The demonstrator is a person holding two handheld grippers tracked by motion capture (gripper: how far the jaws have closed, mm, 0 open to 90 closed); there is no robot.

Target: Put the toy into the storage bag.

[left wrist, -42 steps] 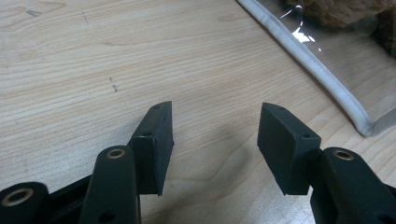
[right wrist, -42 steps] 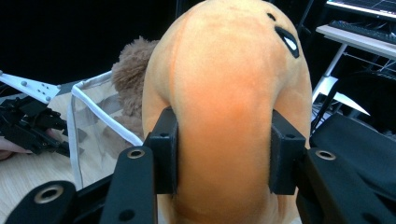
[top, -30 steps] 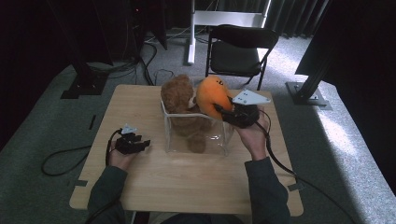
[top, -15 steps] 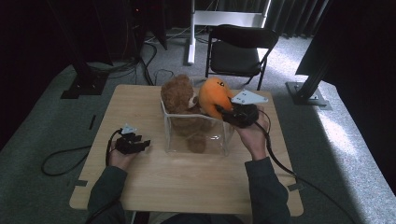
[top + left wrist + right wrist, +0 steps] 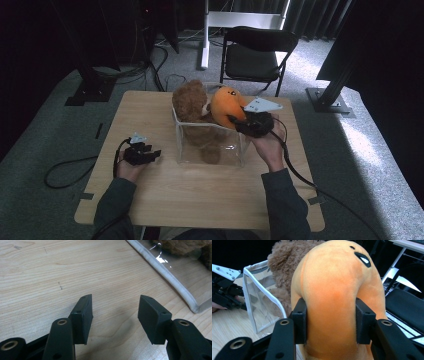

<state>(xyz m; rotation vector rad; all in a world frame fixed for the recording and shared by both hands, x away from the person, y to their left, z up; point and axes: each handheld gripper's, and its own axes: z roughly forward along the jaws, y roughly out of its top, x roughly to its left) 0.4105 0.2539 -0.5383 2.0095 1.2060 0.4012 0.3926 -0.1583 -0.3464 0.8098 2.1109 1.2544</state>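
Little has changed over the last second: the left gripper (image 5: 150, 154) rests in the same spot on the desk (image 5: 150, 200), and the right gripper (image 5: 239, 121) keeps its hold on the orange plush toy (image 5: 226, 106), which has edged only slightly at the bin's rim. On the left of the desk, the left gripper lies low on the wood beside the clear plastic bin (image 5: 210, 152), its jaws spread wide with nothing between them; in the left gripper view the bare wood shows between the jaws and the bin's white-edged corner (image 5: 192, 305) sits just off to one side. In the middle stands the bin, with a brown teddy bear (image 5: 192, 107) sitting in it, head above the rim, pressed against the orange toy. To the right, the orange plush toy is held over the bin's far right corner, touching the bear. The right gripper view shows the jaws pressed into both flanks of the toy (image 5: 337, 297), squeezing its soft body. Behind the desk stands a black chair (image 5: 255, 55) on the grey carpet.
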